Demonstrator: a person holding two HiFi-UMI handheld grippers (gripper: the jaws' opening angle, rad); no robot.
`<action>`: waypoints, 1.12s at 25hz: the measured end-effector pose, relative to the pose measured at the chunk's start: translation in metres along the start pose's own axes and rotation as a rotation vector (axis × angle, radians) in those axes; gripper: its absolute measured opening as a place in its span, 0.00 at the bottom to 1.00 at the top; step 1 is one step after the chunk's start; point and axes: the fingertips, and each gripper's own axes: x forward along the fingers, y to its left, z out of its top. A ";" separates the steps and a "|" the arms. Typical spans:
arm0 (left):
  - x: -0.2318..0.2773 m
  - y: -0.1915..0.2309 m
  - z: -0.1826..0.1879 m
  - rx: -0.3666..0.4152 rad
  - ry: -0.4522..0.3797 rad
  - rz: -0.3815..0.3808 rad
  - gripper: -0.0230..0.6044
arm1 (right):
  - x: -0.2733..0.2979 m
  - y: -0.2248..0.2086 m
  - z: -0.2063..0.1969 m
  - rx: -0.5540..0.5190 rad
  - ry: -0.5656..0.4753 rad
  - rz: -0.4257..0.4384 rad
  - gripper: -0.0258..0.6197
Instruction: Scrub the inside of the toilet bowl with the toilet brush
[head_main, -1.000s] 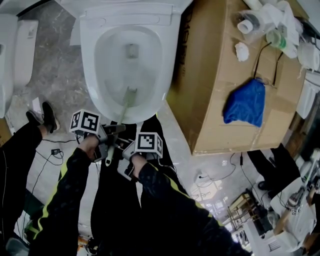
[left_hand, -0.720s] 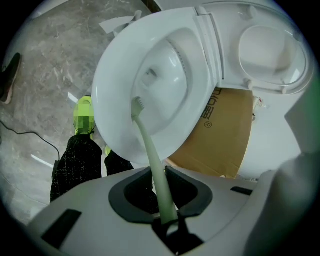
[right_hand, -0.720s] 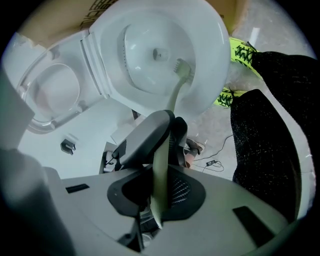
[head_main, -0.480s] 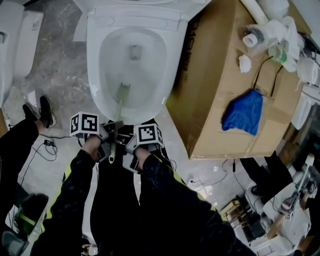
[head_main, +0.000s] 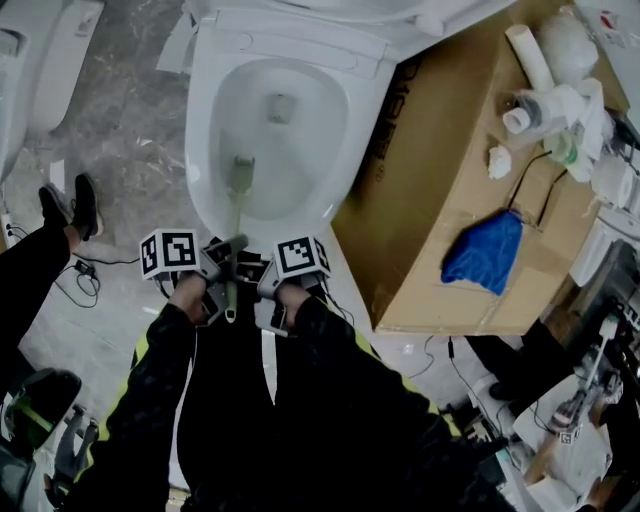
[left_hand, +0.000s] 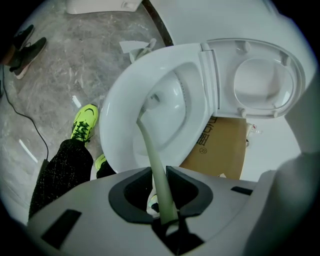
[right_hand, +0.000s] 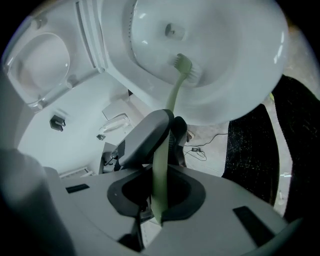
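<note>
The white toilet bowl (head_main: 215, 110) stands open at the top of the head view. A pale green toilet brush (head_main: 240, 175) has its head against the bowl's inner wall, left of and nearer than the drain. Its handle (head_main: 233, 240) runs down to my hands. My left gripper (head_main: 222, 262) and right gripper (head_main: 255, 282) are side by side just outside the front rim, both shut on the handle. In the left gripper view the handle (left_hand: 152, 155) rises from between the jaws of my left gripper (left_hand: 161, 182). In the right gripper view the brush head (right_hand: 186, 67) touches the porcelain beyond my right gripper (right_hand: 160, 189).
A big cardboard box (head_main: 440, 210) stands right of the toilet with a blue cloth (head_main: 485, 250) and bottles (head_main: 545, 95) on it. The raised seat and lid (left_hand: 262, 80) lie behind the bowl. Another person's shoe (head_main: 65, 205), floor cables (head_main: 85, 272) and a second toilet (head_main: 40, 60) are on the left.
The brush head has slid from the bowl's front middle toward its left inner wall. Both grippers stay on the handle, and the head view has shifted so the toilet sits further right.
</note>
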 end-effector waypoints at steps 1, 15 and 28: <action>0.000 -0.001 0.004 -0.001 -0.017 -0.004 0.17 | 0.000 0.002 0.002 -0.013 0.010 -0.005 0.12; -0.005 -0.020 0.056 0.039 -0.174 -0.060 0.17 | 0.011 0.028 0.038 -0.175 0.056 -0.051 0.12; 0.006 -0.045 0.104 0.105 -0.205 -0.080 0.17 | 0.012 0.057 0.084 -0.249 0.023 -0.026 0.12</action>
